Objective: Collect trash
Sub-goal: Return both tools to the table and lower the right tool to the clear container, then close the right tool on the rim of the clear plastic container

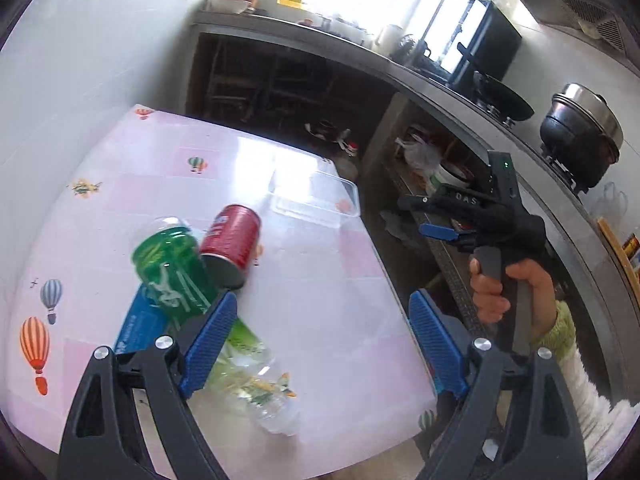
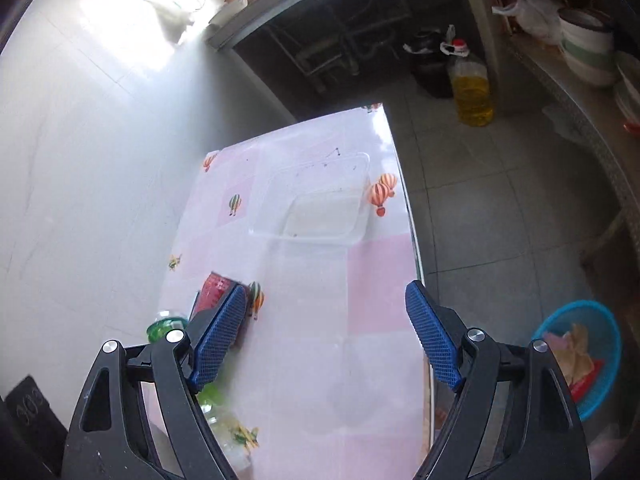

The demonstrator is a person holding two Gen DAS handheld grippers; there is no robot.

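Observation:
On the pink balloon-print table (image 1: pixel 332 276) lies a heap of trash: a red can (image 1: pixel 231 240) on its side, a green bottle (image 1: pixel 170 268), a blue packet (image 1: pixel 138 326) and a clear bottle (image 1: pixel 260 376) with a green label. My left gripper (image 1: pixel 322 340) hangs open above the table just right of the heap, nothing between its pads. A hand (image 1: pixel 490 292) holds my right gripper (image 1: pixel 416 216) off the table's right edge. In the right wrist view the right gripper (image 2: pixel 326 336) is open and empty over the table (image 2: pixel 304 360); the red can (image 2: pixel 214 292) and green bottle (image 2: pixel 166 326) peek past its left finger.
An empty clear plastic box (image 1: pixel 316 200) (image 2: pixel 316 200) sits at the table's far right. A blue basket (image 2: pixel 580 356) with scraps stands on the floor to the right. An oil jug (image 2: pixel 472 88) stands beyond. A white wall borders the left; counter shelves with pots (image 1: pixel 580 136) run along the right.

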